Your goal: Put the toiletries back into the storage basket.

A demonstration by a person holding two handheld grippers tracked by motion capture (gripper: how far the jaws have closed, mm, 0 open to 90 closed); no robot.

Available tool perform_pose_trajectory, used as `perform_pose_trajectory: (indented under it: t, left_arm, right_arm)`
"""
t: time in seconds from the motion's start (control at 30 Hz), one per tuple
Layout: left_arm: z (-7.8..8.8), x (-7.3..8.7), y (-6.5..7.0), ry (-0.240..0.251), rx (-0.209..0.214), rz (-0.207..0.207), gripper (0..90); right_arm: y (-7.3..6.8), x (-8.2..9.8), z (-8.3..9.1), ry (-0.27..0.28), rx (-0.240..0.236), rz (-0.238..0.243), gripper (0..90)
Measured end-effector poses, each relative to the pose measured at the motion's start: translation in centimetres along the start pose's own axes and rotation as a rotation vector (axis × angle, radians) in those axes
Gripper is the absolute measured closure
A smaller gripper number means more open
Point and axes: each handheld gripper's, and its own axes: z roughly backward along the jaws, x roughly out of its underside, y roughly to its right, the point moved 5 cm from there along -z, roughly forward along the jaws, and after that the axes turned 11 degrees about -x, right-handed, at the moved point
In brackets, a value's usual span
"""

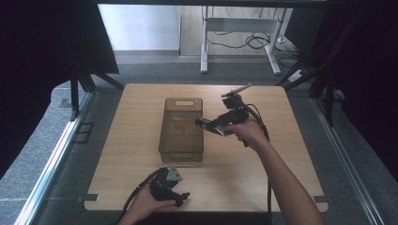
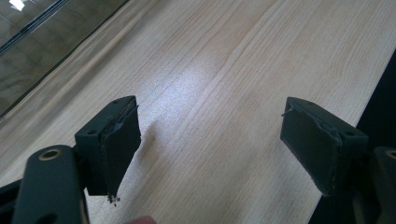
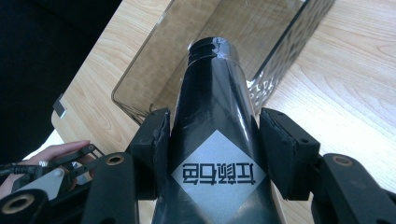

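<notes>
Close to the person, the left gripper (image 1: 180, 197) rests low on the near edge of the wooden table (image 1: 281, 140). Its two black jaws stand wide apart, and there is just bare wood between them. The left hand (image 1: 148, 204) wraps around it from below.

A bit farther out, near the middle of the table, sits a see-through brown bin (image 1: 182, 131). It is long and has a handle hole at its far end. In the high view it looks empty.

Just to the right of the bin, the right hand (image 1: 248, 132) holds up the right gripper (image 1: 220, 125). This one is gripping a black tube (image 1: 209, 123). In the right gripper view, the pads (image 3: 154, 144) press on both sides of the black tube (image 3: 217, 116). The tube has a silver diamond label (image 3: 218, 171) with dark writing on it. Its threaded tip has no cap and points over the right wall of the bin (image 3: 275, 56), held above the table.

Past the table, there is grey floor (image 1: 155, 72) and a white desk frame (image 1: 239, 28) with cables (image 1: 248, 42) under it.
</notes>
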Motion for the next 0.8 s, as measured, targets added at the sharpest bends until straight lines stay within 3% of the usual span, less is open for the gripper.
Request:
perform_pose_trajectory:
  t: [0.27,0.8]
  left_arm:
    - [0.0,0.0,0.0,0.0,0.001,0.0,20.2]
    - [-0.1,0.0,0.0,0.001,0.001,-0.001,20.2]
  right_arm:
    - [-0.1,-1.1,-1.2,0.008,-0.023,-0.014,45.4]
    - [-0.1,-2.9,-3.5,0.0,-0.022,-0.033,45.6]
